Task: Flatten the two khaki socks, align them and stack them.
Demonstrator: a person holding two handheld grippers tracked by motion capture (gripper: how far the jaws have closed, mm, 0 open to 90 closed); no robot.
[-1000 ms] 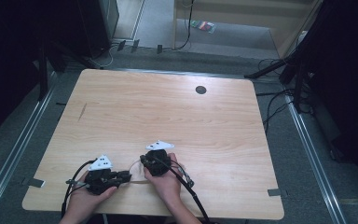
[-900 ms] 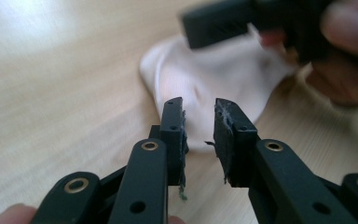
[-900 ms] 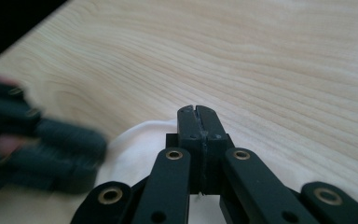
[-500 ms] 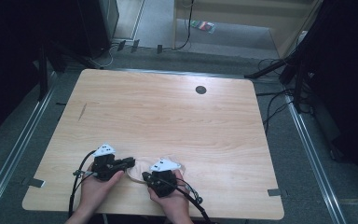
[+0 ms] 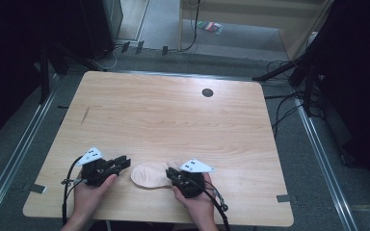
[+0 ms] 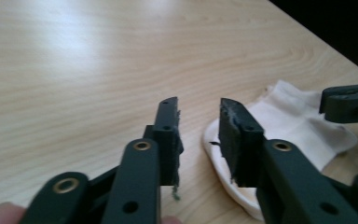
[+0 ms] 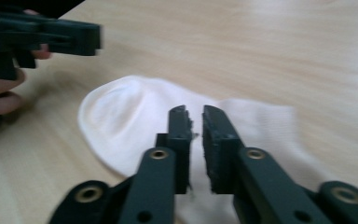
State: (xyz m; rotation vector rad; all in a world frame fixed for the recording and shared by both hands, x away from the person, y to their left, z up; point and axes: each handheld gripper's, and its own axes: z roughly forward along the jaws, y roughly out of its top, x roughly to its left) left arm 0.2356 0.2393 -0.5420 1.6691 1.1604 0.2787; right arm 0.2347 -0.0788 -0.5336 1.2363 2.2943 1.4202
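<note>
Near the table's (image 5: 173,115) front edge lies a white sock (image 5: 150,174), soft, light and limp; grip it at the cuff. Left gripper (image 6: 198,123) and right gripper (image 7: 196,122) jaws, just opening, stand apart, empty.

A pale wood table (image 5: 173,115) sits on grey carpet (image 5: 250,53), a round dark grommet (image 5: 207,92) near its far edge. Metal rails (image 5: 19,154) run along both sides, cables (image 5: 284,103) trail on the right, dark stands flank the back, and light glares off the tabletop
</note>
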